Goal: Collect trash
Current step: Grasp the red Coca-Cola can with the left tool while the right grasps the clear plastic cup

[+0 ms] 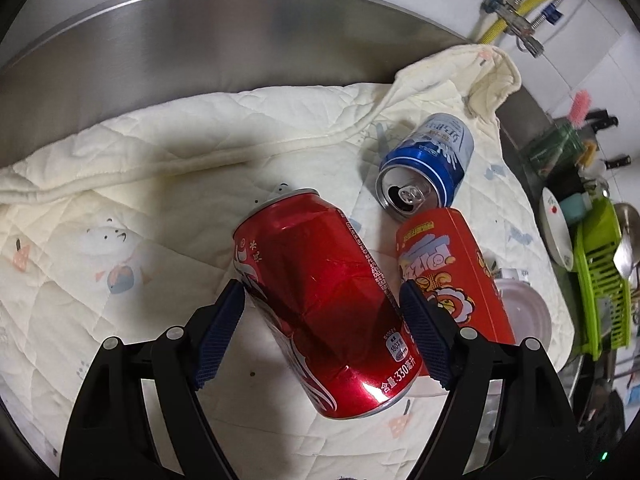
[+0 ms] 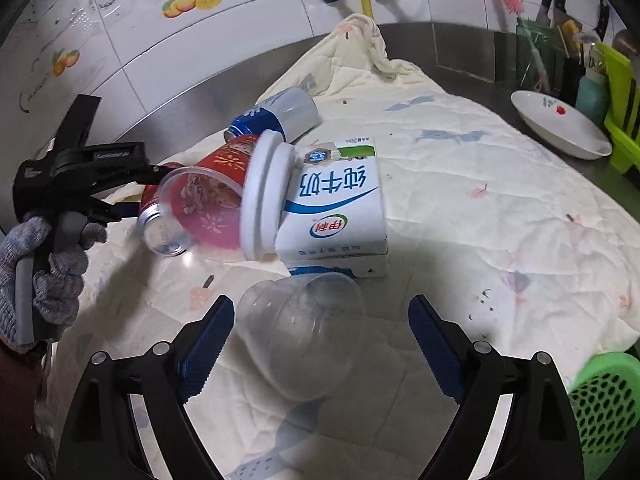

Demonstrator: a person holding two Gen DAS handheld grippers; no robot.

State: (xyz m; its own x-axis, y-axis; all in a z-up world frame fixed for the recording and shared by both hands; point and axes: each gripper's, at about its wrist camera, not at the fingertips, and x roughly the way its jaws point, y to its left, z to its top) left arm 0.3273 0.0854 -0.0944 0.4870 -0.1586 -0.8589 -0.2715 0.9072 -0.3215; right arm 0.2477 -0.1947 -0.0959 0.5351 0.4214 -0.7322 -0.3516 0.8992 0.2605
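A dented red cola can (image 1: 320, 300) lies on the cream quilted cloth (image 1: 120, 208) between the open fingers of my left gripper (image 1: 324, 332); whether the pads touch it I cannot tell. A blue-and-white can (image 1: 428, 164) and an orange-red snack tub (image 1: 452, 268) lie to its right. In the right wrist view a clear plastic cup (image 2: 304, 332) lies on its side between the open fingers of my right gripper (image 2: 320, 344), untouched. Behind it lie a milk carton (image 2: 340, 212), a white lid (image 2: 266, 196) and a clear pink-tinted cup (image 2: 200, 212). The left gripper (image 2: 136, 188) shows at left.
A steel backsplash (image 1: 200, 40) borders the cloth. A white plate (image 2: 560, 124), a green dish rack (image 1: 600, 276), knives and a pink brush stand to the right. A green perforated basket (image 2: 604, 408) is at the lower right.
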